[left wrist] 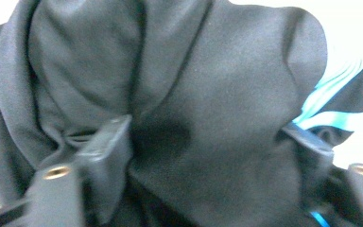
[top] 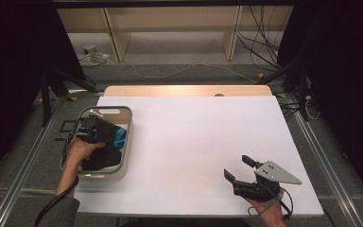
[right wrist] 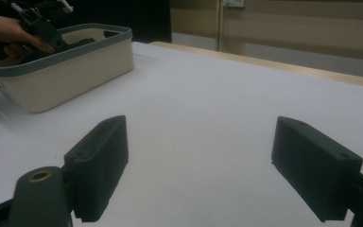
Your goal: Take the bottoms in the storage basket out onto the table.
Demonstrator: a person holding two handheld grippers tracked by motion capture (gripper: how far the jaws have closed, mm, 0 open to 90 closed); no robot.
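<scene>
— While the high view looks down on the white table (top: 189,142), what is each hand doing?

— At the left of the frame the left gripper (top: 90,128) reaches into the cream basket (top: 127,142), down among dark cloth (top: 103,158) with a bit of blue showing. At the lower right the right gripper (top: 239,170) hovers just over bare table, its jaws spread with nothing between them.

— And the left gripper view?

— Dark cloth (left wrist: 217,94) crowds the frame, a blue-and-white stripe at the right edge. The jaws stand wide, pressed into the folds on either side of a bunch. I can't tell if they are clamping yet; they look still apart.

— The right gripper view?

— Both jaws apart at the bottom, white table beyond, the basket (right wrist: 66,71) in the upper left with the other hand (right wrist: 4,30) over it.

— How would you do the grab well?

— I'd say pinch a thick fold rather than one layer, close fully, then lift straight up clear of the rim.
</scene>
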